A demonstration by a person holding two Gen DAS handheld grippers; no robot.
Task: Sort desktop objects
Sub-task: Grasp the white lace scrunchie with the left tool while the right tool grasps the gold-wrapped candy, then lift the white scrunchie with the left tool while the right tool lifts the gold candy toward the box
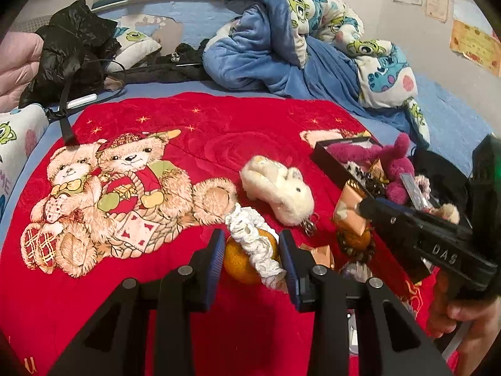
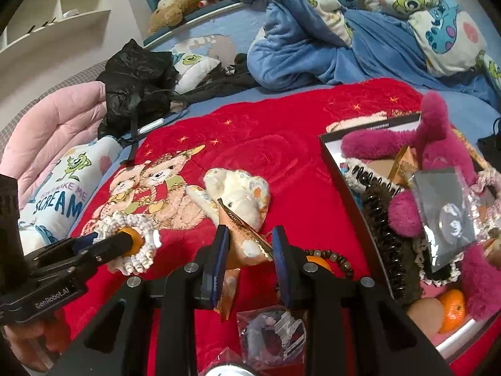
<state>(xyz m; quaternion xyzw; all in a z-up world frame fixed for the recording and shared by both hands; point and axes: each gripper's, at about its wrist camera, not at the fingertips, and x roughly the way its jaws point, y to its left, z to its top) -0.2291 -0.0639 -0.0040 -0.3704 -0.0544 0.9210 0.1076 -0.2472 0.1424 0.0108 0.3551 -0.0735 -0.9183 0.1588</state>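
The left wrist view shows the left tool (image 1: 252,250) at lower centre pinching an orange (image 1: 242,258) with a white crocheted scrunchie (image 1: 256,244) draped over it, both raised just above the red blanket (image 1: 219,131) on the bed. The right wrist view shows what that view hides: the floor of the black box (image 2: 350,194) at the right edge, with a pink plush (image 2: 438,163), a black spiral hair tie (image 2: 385,228), a clear packet (image 2: 444,216) and a second orange (image 2: 452,310). There the right tool (image 2: 249,244) at lower centre pinches a peach-coloured snack packet (image 2: 247,238), crinkled, with a gold serrated edge. A cream plush rabbit (image 2: 238,194) lies on the blanket just beyond it.
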